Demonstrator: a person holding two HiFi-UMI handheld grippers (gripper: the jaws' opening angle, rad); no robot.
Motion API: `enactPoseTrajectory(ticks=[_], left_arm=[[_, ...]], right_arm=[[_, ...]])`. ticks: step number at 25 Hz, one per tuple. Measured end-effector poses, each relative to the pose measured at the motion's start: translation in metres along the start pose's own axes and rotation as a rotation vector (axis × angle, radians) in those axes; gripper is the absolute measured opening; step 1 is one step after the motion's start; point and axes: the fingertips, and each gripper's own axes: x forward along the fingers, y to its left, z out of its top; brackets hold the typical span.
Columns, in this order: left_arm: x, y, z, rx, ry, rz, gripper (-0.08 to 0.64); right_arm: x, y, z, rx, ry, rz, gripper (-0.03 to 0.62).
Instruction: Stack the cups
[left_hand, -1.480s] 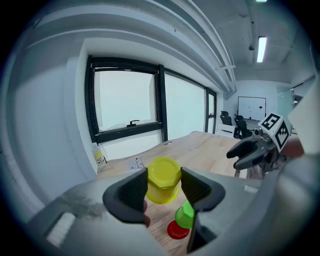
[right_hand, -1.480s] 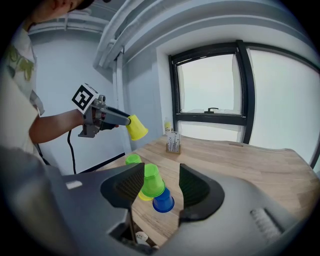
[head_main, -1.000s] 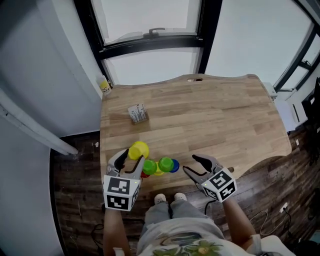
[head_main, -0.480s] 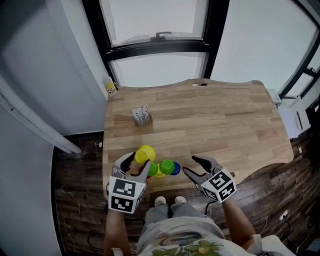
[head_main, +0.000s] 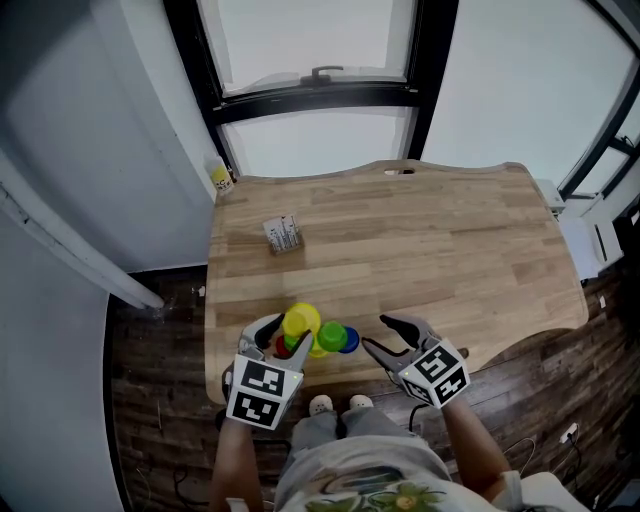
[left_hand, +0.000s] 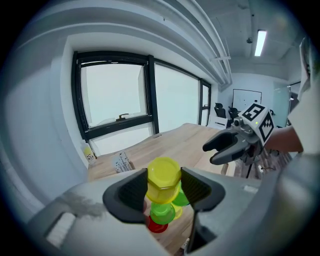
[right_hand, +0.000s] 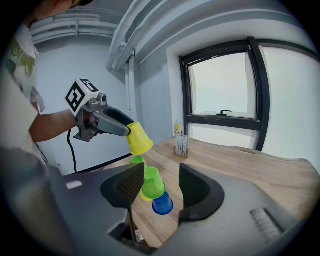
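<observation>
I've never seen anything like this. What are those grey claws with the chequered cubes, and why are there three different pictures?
There is no robot here. A person holds a hand-worked grasping tool in each hand, and the patterned cubes are part of those tools. One picture comes from a camera on the person's head, looking down at the wooden table. The other two come from cameras riding on each tool, looking along its jaws. The left tool is clamped on a yellow cup, lifted above the others. The right tool is open and holds nothing. Near the table's front edge sits a cluster of small cups, among them a green cup, a blue cup and a red cup. A small printed box stands further back.
</observation>
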Motion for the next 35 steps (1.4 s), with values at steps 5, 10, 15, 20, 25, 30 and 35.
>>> enactPoseTrajectory(ticks=[5,10,15,20,25,30,35], left_arm=[[0.01,-0.009,-0.006,0.001,0.043,-0.039,0.221],[0.017,-0.017,-0.011,0.003,0.093,-0.073,0.221],[0.021,-0.02,-0.012,0.02,0.118,-0.084,0.221],[0.027,-0.02,-0.016,0.022,0.149,-0.087,0.221],[0.03,-0.02,-0.021,0.009,0.174,-0.096,0.221],[0.034,-0.02,-0.026,-0.002,0.19,-0.104,0.221],[0.036,-0.021,-0.024,-0.022,0.176,-0.11,0.221]], right_arm=[[0.0,0.002,-0.003,0.003,-0.001,0.01,0.21],[-0.001,0.002,-0.005,0.008,-0.003,0.014,0.212],[-0.003,0.0,-0.007,0.017,-0.001,0.012,0.21],[-0.004,-0.002,-0.009,0.023,-0.005,0.012,0.21],[-0.003,-0.002,-0.008,0.025,-0.008,0.016,0.21],[-0.001,-0.003,-0.009,0.027,-0.005,0.021,0.212],[-0.002,-0.005,-0.01,0.028,-0.002,0.021,0.212]])
